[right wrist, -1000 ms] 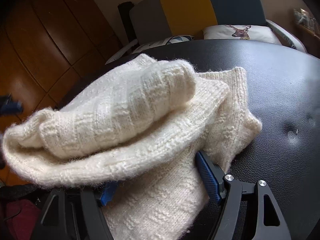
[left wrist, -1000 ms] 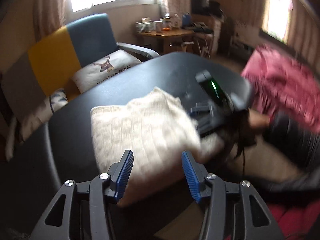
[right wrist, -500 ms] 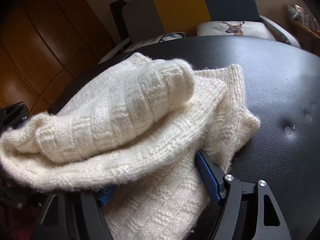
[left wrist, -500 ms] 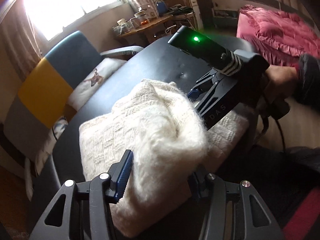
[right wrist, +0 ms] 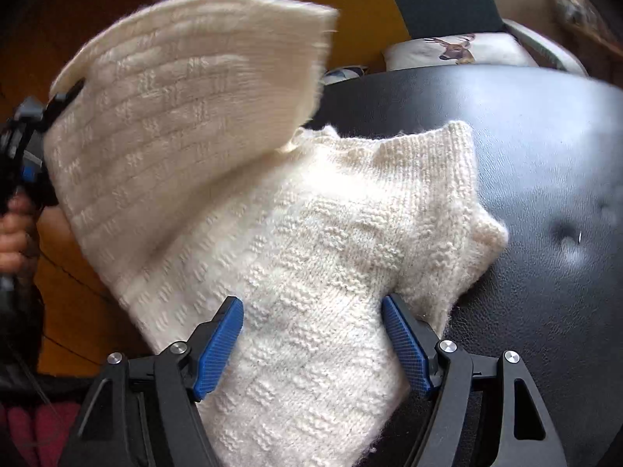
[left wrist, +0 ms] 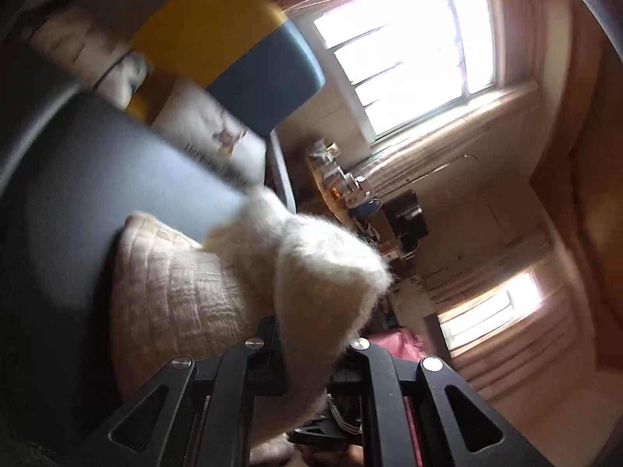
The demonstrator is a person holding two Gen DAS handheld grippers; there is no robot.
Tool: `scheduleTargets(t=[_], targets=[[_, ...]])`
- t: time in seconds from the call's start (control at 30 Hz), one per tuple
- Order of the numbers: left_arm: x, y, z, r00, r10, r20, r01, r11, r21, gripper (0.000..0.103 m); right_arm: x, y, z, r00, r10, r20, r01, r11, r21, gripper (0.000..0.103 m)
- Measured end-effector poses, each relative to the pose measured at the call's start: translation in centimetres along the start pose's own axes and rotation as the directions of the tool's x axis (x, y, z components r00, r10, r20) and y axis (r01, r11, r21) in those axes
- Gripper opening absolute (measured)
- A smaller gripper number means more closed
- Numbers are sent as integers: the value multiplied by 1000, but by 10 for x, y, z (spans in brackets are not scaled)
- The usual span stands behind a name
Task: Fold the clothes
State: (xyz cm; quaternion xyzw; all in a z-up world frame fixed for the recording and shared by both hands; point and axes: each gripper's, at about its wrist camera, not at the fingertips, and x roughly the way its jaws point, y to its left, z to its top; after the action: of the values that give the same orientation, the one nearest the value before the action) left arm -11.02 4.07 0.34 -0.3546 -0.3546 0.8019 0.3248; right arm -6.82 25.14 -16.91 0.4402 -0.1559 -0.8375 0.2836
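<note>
The jaws of the right gripper (right wrist: 313, 336) stood apart, one blue pad on either side of the cream knitted sweater (right wrist: 311, 241), with the knit lying between them but not visibly pinched. The jaws of the left gripper (left wrist: 307, 354) were drawn in on a raised flap of the same sweater — its pads were buried in the wool, yet the fabric ran straight out from between the fingers and hung lifted off the surface, so I judged it clamped.

The sweater lay on the black padded table (right wrist: 545, 148), at the near edge beside the right gripper, with one knitted corner reaching out toward the table's middle. The lower layer rested flat. The upper layer stood up in the air like a wing, held at its far left end by the left gripper, whose handle and the person's hand (right wrist: 15, 233) showed at the left edge of the right wrist view. Behind the table sat a yellow and blue armchair (left wrist: 241, 39) with a deer-print cushion (right wrist: 451, 48).

As a judgement, the fold was only partway there — the garment looked doubled once, but the raised flap had yet to be laid down, squared against the lower layer and smoothed. Whether any sleeves were tucked inside could not be made out.
</note>
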Motion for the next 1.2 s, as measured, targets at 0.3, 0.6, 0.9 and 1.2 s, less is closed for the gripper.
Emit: scheduleTargets(t=[0.3,0.6,0.9,1.2], targets=[[101,-30,-101,945,79,-317,-5,973,229,10,-8,-20,-3,994,94,50,-99,989,107,75],[111,-51,-129,947,160,-280,-40,920,390,12,-31,-19,-2,999,40,-16,-38,995,95,74],[108,-45,-143,930,113,-350,19,936,352,15,-88,2,-48,999,-31,-26,31,999,34,74],[135,-52,-189,857,165,-488,110,867,486,16,-47,8,-75,996,-42,-82,45,998,34,79]])
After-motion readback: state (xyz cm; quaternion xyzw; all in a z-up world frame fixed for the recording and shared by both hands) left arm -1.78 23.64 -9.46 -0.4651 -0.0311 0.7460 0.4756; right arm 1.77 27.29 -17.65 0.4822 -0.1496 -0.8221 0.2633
